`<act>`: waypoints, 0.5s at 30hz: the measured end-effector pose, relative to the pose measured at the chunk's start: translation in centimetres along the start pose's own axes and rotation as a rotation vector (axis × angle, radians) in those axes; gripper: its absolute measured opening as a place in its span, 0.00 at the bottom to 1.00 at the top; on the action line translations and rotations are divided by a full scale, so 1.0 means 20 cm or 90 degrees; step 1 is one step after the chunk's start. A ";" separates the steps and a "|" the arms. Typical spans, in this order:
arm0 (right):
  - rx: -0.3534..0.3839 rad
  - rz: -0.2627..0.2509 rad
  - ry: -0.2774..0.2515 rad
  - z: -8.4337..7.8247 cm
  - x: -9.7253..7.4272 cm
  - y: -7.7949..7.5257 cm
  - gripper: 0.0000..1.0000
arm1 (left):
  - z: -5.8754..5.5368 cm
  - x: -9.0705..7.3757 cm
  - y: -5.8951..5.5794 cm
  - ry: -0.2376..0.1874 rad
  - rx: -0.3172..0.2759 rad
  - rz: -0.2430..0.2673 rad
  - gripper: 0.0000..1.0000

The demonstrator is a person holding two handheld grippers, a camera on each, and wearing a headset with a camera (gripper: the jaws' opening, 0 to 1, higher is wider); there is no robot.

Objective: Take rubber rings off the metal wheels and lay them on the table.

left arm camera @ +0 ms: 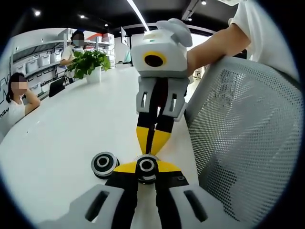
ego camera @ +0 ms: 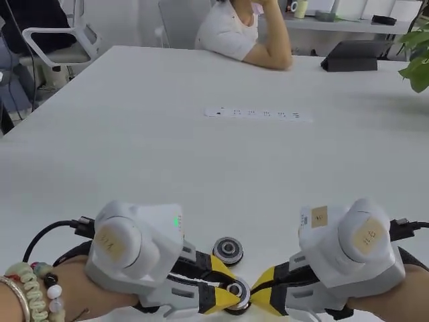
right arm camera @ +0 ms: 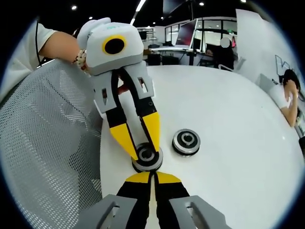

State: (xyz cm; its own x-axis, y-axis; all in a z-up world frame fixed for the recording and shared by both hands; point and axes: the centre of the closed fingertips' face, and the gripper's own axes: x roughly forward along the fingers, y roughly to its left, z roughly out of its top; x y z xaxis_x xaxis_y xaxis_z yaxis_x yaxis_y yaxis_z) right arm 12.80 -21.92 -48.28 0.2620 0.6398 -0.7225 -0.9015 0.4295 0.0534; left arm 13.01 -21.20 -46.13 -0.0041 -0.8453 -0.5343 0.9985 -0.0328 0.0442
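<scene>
White table (ego camera: 201, 168): bears every item; the held wheel (ego camera: 234, 293) sits at its near edge and serves as the reference point. Mesh chair back (left arm camera: 248, 133): just beside the held wheel, off the table on the person's side. Seated person (ego camera: 244, 30): well apart from the held wheel, leaning on an elbow at the far edge. Potted plant (ego camera: 415, 54): far from the held wheel, toward the far right corner. Left gripper (ego camera: 224, 290): reaches the held wheel from the left; its two yellow-tipped jaws are set narrow, one on each side of the wheel and pressed against it, as the right gripper view confirms. Right gripper (ego camera: 258, 292): meets the held wheel from the opposite side; its jaws are drawn together with hardly a slit between the yellow tips, which touch the wheel's rim. Whether they pinch anything there cannot be told. Power strip (ego camera: 258, 114): white, lying flat well beyond the held wheel toward mid-table. Free wheel (ego camera: 228, 249): lies flat just beyond the held wheel, close to it but apart, touched by neither gripper. Rubber ring (right arm camera: 186, 152): a dark band seated around the free wheel's metal hub; the held wheel shows a like dark band.
</scene>
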 end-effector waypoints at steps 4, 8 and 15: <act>0.021 -0.007 -0.001 0.00 0.00 0.00 0.00 | 0.00 0.00 0.00 0.000 0.000 0.002 0.08; 0.070 -0.009 -0.003 0.00 0.00 -0.02 0.00 | 0.00 0.00 0.00 -0.001 -0.001 0.004 0.08; 0.247 0.021 -0.035 0.01 -0.03 -0.04 0.00 | 0.00 0.00 0.00 -0.003 -0.002 0.007 0.08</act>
State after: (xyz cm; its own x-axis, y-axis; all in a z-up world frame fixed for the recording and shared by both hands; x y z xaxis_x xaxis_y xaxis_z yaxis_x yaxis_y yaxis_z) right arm 13.39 -22.51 -47.77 0.2620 0.6863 -0.6784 -0.7157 0.6098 0.3404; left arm 13.07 -21.27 -46.05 0.0068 -0.8477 -0.5304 0.9986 -0.0221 0.0481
